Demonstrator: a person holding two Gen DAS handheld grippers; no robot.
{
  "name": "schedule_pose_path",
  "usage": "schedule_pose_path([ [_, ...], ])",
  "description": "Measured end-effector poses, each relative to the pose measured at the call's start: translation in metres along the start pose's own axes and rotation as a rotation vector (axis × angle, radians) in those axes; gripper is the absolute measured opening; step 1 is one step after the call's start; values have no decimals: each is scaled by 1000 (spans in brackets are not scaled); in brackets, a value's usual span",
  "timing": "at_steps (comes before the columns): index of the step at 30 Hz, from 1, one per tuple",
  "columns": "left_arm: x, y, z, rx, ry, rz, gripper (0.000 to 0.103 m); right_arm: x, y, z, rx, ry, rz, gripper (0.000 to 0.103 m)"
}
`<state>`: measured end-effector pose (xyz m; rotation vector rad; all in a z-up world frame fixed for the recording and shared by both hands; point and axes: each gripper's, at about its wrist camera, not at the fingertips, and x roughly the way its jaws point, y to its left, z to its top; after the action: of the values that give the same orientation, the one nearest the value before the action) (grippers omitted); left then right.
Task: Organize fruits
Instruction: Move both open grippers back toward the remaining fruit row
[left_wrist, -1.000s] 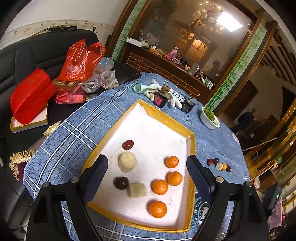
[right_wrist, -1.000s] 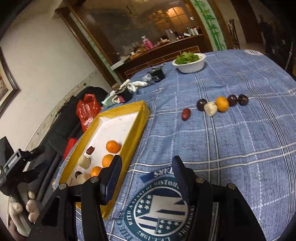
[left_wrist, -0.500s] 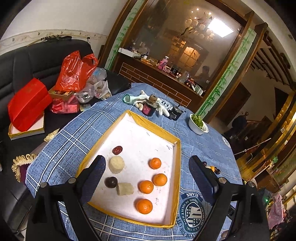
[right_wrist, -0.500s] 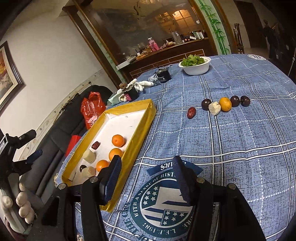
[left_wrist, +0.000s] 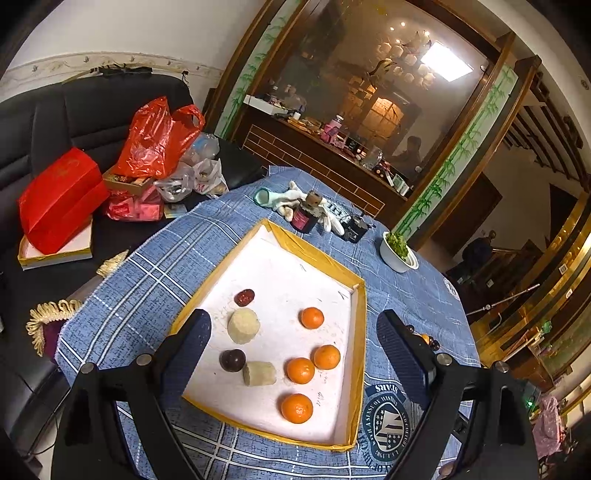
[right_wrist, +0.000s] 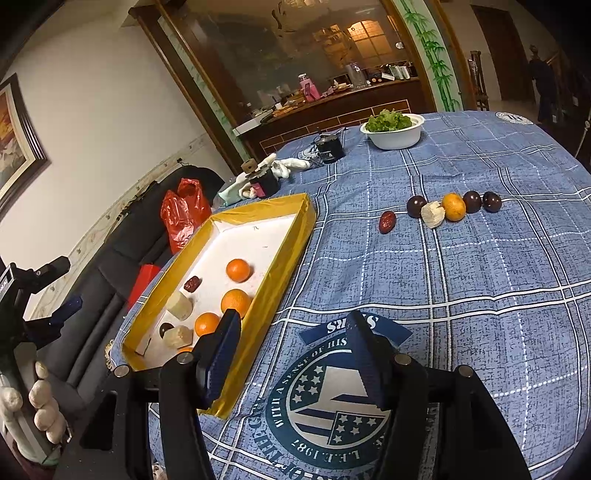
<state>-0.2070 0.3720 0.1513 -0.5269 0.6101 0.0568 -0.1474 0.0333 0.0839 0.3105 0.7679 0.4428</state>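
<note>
Inside, the tray (left_wrist: 360, 332) holds four oranges (left_wrist: 311, 317); left tool (left_wrist: 295, 343) and right tool (right_wrist: 291, 334) released, empty.

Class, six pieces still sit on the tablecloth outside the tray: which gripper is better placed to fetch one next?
Probably the right gripper: open, empty, facing the row of fruit. The left gripper hovers over the tray.

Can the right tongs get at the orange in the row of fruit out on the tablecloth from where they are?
Probably yes. The right tongs are open and empty above bare tablecloth, with nothing between them and the orange. But a pale piece and a dark fruit crowd it on either side.
</note>
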Motion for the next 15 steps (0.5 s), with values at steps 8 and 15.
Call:
schedule_pose_path([
  [8, -8, -20, 0, 70, -27, -6, 95, -17, -23, 10, 43, -48, -27, 65],
  [15, 2, -60, -12, 218, 6, -39, 95, -51, -83, 14, 126, -116, -140, 66],
])
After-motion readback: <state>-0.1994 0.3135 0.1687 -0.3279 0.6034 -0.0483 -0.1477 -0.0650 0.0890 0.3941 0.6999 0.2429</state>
